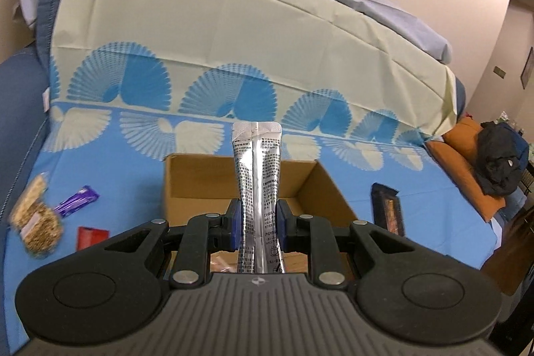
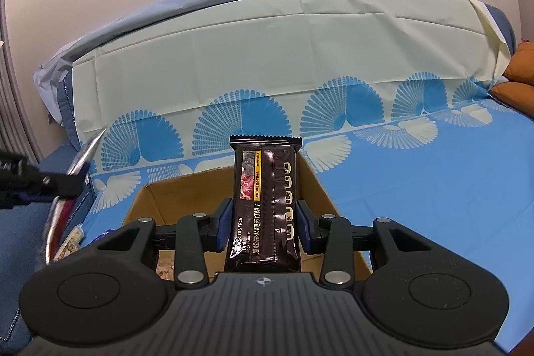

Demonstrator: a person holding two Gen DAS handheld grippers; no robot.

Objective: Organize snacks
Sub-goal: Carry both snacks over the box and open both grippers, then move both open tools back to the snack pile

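Note:
My left gripper (image 1: 257, 224) is shut on a silver stick sachet (image 1: 257, 175) with black print, held upright over an open cardboard box (image 1: 177, 182). My right gripper (image 2: 264, 224) is shut on a black truffle cracker packet (image 2: 265, 199), held upright over the same box (image 2: 147, 202). The left gripper with its silver sachet (image 2: 83, 155) shows at the left edge of the right wrist view. A little of the box's contents shows beneath each gripper.
The box sits on a blue fan-patterned cloth (image 1: 116, 175). Left of it lie a granola bag (image 1: 35, 219), a purple bar (image 1: 76, 201) and a red packet (image 1: 91, 237). A dark snack packet (image 1: 388, 212) lies right of it. An orange cushion (image 1: 467, 155) with a black bag (image 1: 500, 159) is far right.

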